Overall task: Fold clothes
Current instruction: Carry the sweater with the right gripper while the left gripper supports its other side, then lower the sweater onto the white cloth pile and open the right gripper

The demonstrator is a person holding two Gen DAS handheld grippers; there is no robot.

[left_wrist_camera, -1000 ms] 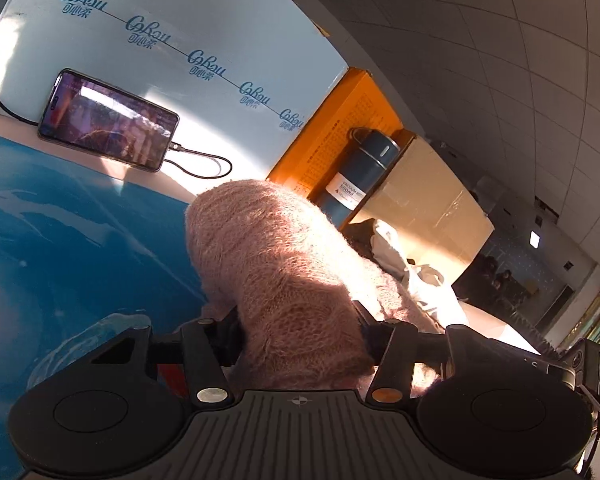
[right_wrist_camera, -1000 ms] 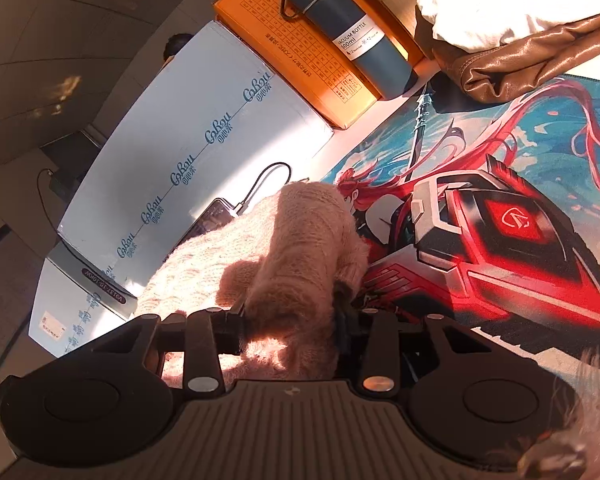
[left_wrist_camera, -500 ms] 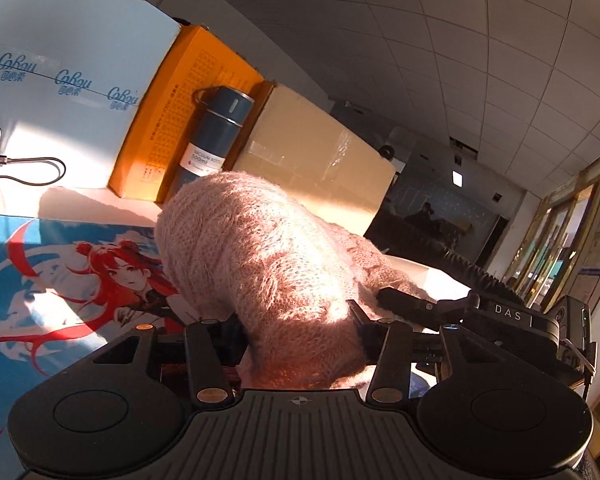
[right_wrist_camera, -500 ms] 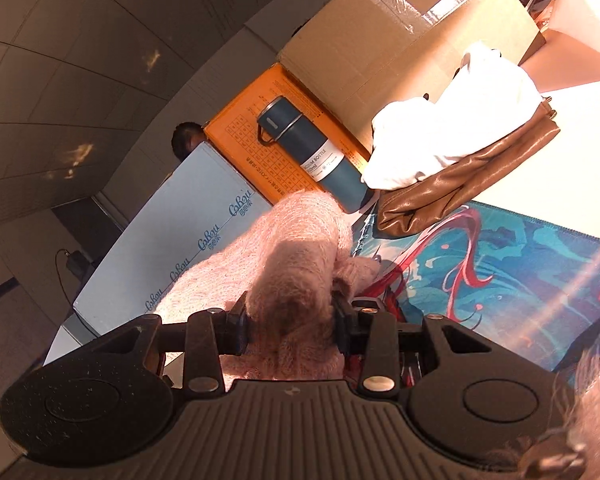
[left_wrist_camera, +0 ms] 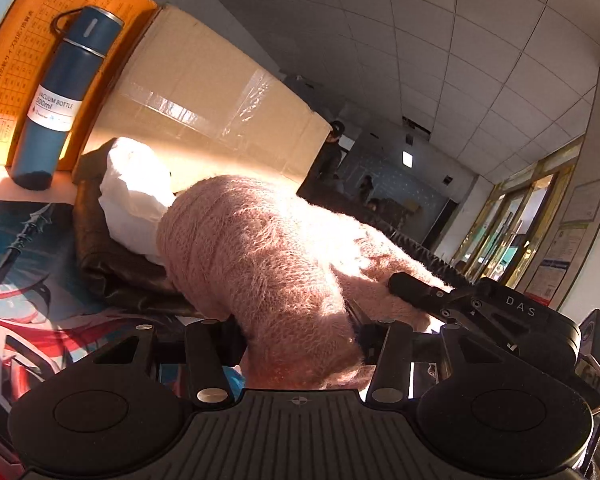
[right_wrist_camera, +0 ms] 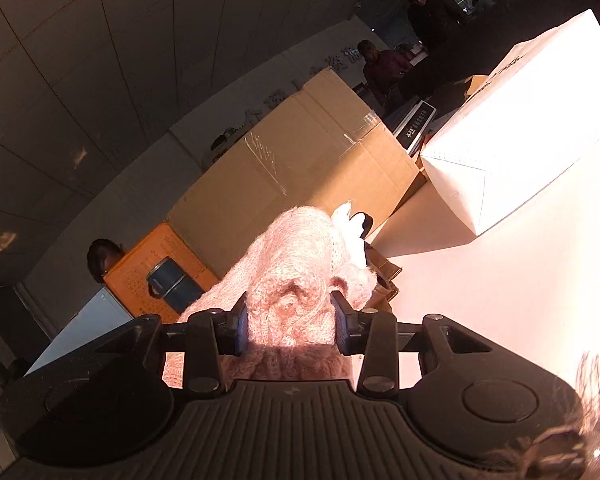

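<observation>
Nearest the left wrist camera, the left claw [left_wrist_camera: 300, 344] is clenched on a thick bunch of the pink fuzzy sweater [left_wrist_camera: 268, 264], which bulges up and forward between its fingers and hides most of what lies ahead. The right claw [right_wrist_camera: 290, 326] likewise grips a fold of the same sweater, the knit squeezed between its two pads and rising as a mound in front of the lens. In the left view the other gripper's black body [left_wrist_camera: 500, 312] lies just to the right, touching the sweater's far side. Under and left of the sweater, the printed mat [left_wrist_camera: 16, 264] with blue and red artwork covers the surface. Just beyond the sweater sits a dark brown leather garment [left_wrist_camera: 112, 276] with a white cloth [left_wrist_camera: 136, 196] bundled on top. Farther back a blue vacuum bottle [left_wrist_camera: 56, 100] stands upright against an orange box [left_wrist_camera: 16, 40], with a large cardboard box [left_wrist_camera: 204, 96] beside it. In the right view a white box [right_wrist_camera: 516, 136] rests on the sunlit surface [right_wrist_camera: 500, 300], well behind the sweater.
</observation>
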